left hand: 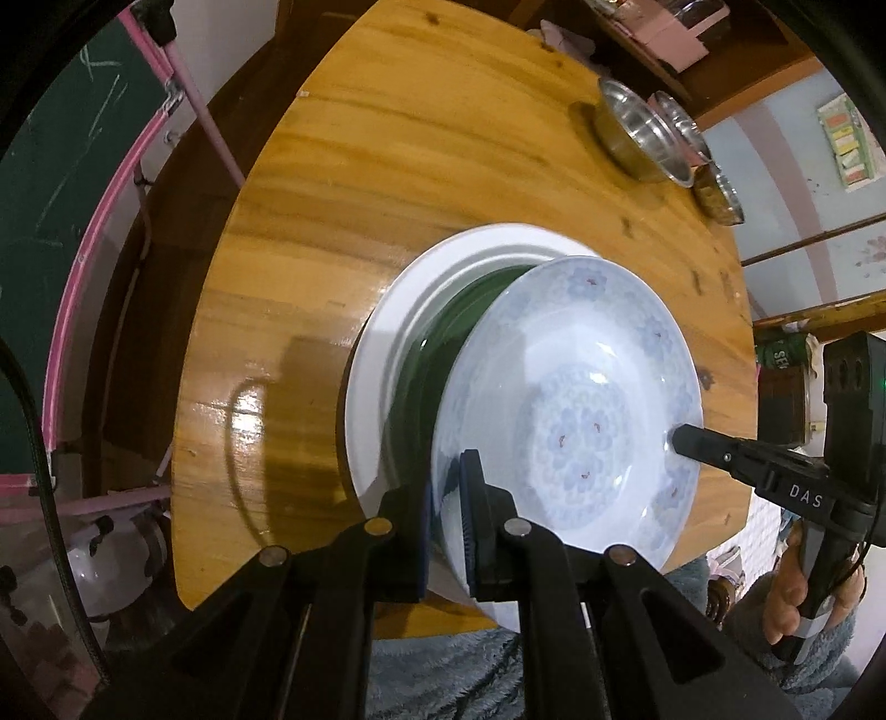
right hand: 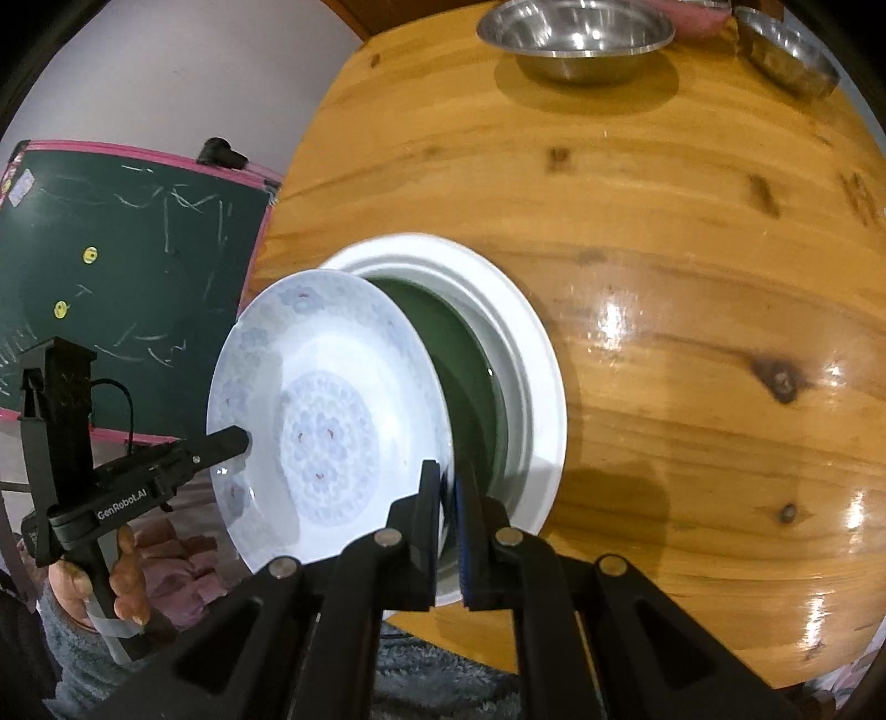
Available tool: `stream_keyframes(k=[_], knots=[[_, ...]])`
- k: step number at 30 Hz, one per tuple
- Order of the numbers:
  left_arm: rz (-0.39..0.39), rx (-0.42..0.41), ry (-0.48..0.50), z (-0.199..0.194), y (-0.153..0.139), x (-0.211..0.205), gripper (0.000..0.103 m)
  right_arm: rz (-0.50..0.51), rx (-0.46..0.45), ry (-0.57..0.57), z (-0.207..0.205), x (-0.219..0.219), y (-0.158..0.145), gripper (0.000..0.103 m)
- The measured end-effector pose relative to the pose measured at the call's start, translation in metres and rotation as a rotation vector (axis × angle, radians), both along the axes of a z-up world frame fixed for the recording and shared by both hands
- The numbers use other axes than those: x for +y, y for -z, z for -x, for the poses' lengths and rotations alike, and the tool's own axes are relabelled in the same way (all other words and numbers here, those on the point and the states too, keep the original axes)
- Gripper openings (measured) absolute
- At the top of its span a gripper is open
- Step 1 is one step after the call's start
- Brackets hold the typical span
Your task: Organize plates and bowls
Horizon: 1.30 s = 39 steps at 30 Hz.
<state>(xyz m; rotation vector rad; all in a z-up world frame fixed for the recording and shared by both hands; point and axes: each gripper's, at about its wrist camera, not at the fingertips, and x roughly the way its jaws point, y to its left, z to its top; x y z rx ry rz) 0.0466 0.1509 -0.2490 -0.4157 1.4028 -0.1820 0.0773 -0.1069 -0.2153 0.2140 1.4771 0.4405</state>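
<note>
Floral plate carried by both hand-held grippers over the white-rimmed plate.

The blue floral plate point(left hand: 576, 421) is held by opposite edges, over and partly overlapping a larger white-rimmed plate with a green centre point(left hand: 387, 354) that lies on the wooden tabletop point(left hand: 387, 138). The left hand-held gripper point(left hand: 446, 520) is closed tightly on its near rim, and the right hand-held gripper point(right hand: 447, 520) is pinched just as narrowly on the other side. To stack it well, I judge both sides should come down level, centring it above the green well, and neither grip should loosen until the base is seated. Uneven lowering could let glazed china slide. Two steel bowls point(right hand: 576, 33) stand well apart at the far edge, a chalkboard point(right hand: 127, 266) beyond.
</note>
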Motion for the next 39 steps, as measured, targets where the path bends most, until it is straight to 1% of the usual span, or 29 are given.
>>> stream_keyframes(k=[4, 12, 21, 28, 29, 32, 34, 35, 37, 39], knots=[[0.002, 0.01, 0.0, -0.003, 0.009, -0.001, 0.007, 0.003, 0.006, 0.008, -0.003, -0.001, 0.007, 0.005], [-0.011, 0.013, 0.002, -0.011, 0.016, -0.005, 0.007, 0.01, 0.016, 0.021, -0.013, -0.006, 0.019, 0.005], [0.006, 0.019, -0.006, -0.014, 0.02, -0.002, 0.007, -0.003, 0.006, 0.022, -0.013, -0.01, 0.019, 0.005], [0.022, 0.031, -0.01, -0.016, 0.022, 0.001, 0.007, 0.012, -0.001, 0.008, -0.013, -0.008, 0.016, 0.005], [0.024, 0.033, -0.011, -0.016, 0.022, 0.001, 0.007, 0.013, -0.001, 0.003, -0.013, -0.007, 0.016, 0.008], [0.032, 0.033, -0.009, -0.017, 0.022, 0.002, 0.011, 0.024, -0.005, -0.01, -0.014, -0.004, 0.015, 0.008], [0.033, 0.035, -0.006, -0.017, 0.022, 0.001, 0.017, 0.037, -0.011, -0.017, -0.014, -0.002, 0.014, 0.008], [0.033, 0.035, 0.0, -0.018, 0.022, 0.0, 0.018, 0.044, -0.014, -0.022, -0.014, -0.001, 0.013, 0.008], [0.019, 0.035, 0.013, -0.018, 0.02, -0.003, 0.022, 0.074, -0.026, -0.043, -0.013, 0.005, 0.011, 0.008], [0.009, 0.032, 0.025, -0.019, 0.018, -0.007, 0.026, 0.13, -0.058, -0.065, -0.013, 0.012, 0.007, 0.008]])
